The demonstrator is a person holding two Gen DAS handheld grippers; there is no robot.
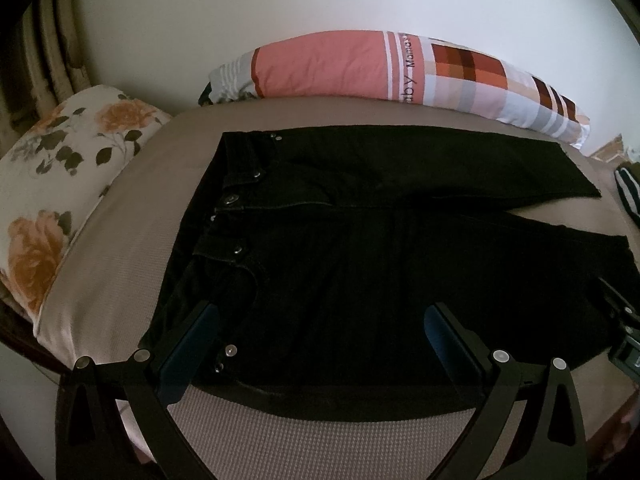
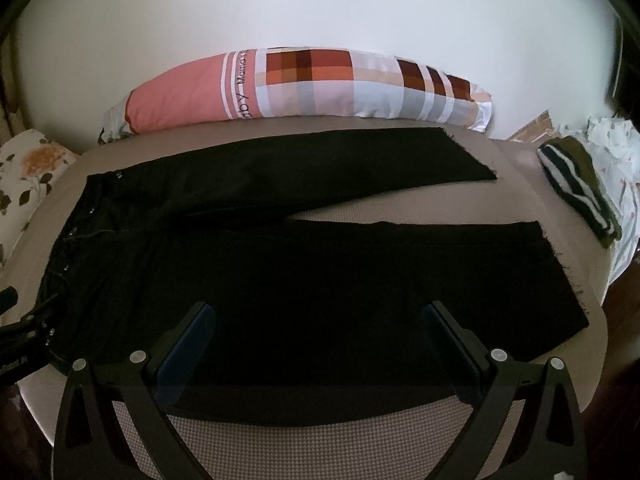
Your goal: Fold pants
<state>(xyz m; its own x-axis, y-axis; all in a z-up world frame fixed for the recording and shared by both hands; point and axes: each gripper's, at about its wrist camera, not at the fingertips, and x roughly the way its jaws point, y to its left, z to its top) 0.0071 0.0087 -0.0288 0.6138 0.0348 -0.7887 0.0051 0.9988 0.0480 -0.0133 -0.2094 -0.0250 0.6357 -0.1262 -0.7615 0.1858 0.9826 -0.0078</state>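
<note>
Black pants (image 1: 360,248) lie flat on a beige bed (image 1: 132,216), waistband to the left, both legs spread to the right in a V. My left gripper (image 1: 320,316) is open, hovering over the near waist and hip area. My right gripper (image 2: 320,316) is open, hovering over the near leg of the pants (image 2: 320,280), around mid-leg. The far leg (image 2: 320,164) lies by the pillow. Neither gripper holds anything. The right gripper shows at the left wrist view's right edge (image 1: 624,320).
A pink and plaid pillow (image 2: 304,84) lies along the far edge against a white wall. A floral pillow (image 1: 60,184) is at the left. A striped green cloth (image 2: 580,188) and white printed fabric (image 2: 616,152) lie at the right end of the bed (image 2: 520,196).
</note>
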